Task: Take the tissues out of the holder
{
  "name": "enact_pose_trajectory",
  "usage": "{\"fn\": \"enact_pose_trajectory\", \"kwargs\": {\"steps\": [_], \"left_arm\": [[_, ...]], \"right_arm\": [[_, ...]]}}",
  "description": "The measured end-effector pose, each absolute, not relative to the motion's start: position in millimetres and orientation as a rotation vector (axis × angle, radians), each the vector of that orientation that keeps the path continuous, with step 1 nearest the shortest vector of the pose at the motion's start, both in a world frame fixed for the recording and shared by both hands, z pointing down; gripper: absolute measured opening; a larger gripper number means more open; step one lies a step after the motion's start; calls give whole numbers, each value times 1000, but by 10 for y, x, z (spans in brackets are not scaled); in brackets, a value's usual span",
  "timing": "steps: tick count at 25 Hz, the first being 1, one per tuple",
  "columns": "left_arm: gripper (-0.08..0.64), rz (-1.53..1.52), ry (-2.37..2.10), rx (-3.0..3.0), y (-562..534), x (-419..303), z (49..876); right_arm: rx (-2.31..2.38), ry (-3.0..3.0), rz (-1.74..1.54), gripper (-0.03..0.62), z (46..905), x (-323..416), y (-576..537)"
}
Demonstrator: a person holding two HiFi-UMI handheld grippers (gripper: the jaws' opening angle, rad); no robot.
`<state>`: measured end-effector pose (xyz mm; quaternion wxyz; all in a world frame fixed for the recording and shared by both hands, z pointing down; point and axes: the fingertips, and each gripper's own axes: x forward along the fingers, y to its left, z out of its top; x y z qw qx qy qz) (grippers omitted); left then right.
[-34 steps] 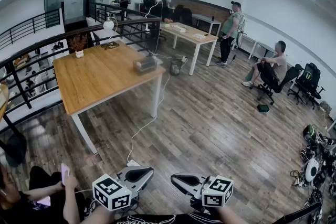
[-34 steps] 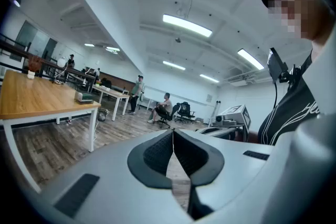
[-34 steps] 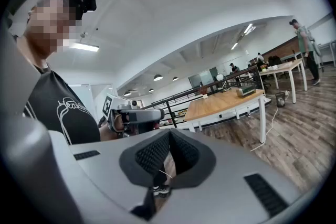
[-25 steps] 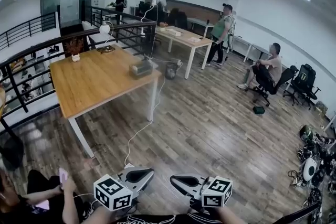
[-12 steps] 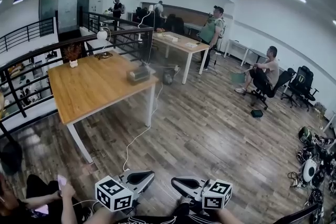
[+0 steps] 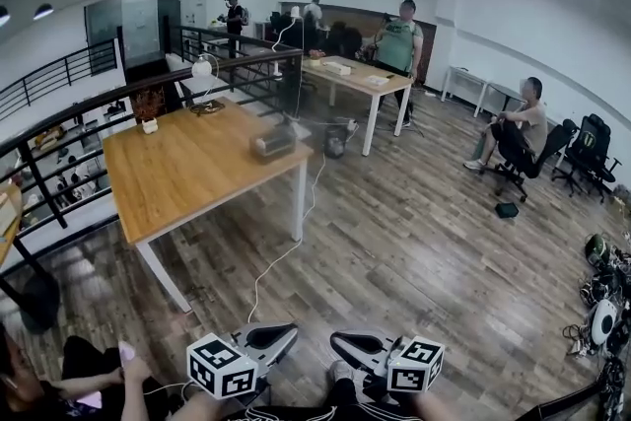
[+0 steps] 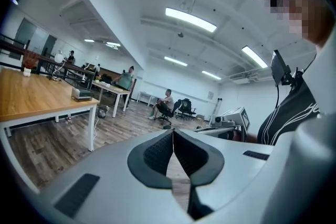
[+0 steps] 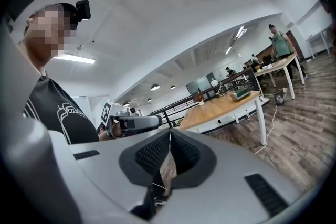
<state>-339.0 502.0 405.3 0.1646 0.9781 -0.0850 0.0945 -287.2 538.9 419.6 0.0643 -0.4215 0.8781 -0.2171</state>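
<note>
No tissues or holder can be told for sure; a small grey box sits at the near corner of the wooden table, also seen far off as a grey box in the left gripper view. My left gripper and right gripper are held low at the bottom edge of the head view, far from the table. In the left gripper view the left gripper has its pads touching with nothing between them. The right gripper is likewise shut and empty.
A white cable runs from the table across the wood floor. A black railing stands behind the table. A second table, a standing person and a seated person are farther off. Gear lies at right; another person sits lower left.
The head view has swung a little, shifting the room. The standing person in green has walked toward the far table. Both grippers stay low and shut.
</note>
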Motion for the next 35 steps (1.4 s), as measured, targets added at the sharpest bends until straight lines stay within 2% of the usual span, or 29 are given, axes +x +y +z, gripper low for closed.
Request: {"fn": "enact_pose_trajectory", "kwargs": {"steps": [7, 20, 29, 35], "left_arm": [[14, 300, -317, 2751, 4336, -2762, 4119], [14, 339, -367, 2750, 3090, -990, 3926], [14, 344, -314, 2793, 2705, 41, 3784], [14, 346, -239, 2832, 2640, 359, 3847]], "right_arm": [[-1212, 2659, -682, 18, 4235, -2211, 4686], [-1111, 2679, -666, 18, 4032, -440, 3335], [-1116, 2685, -577, 18, 3799, 551, 2885], [-1155, 2669, -574, 18, 3842, 902, 2744]]}}
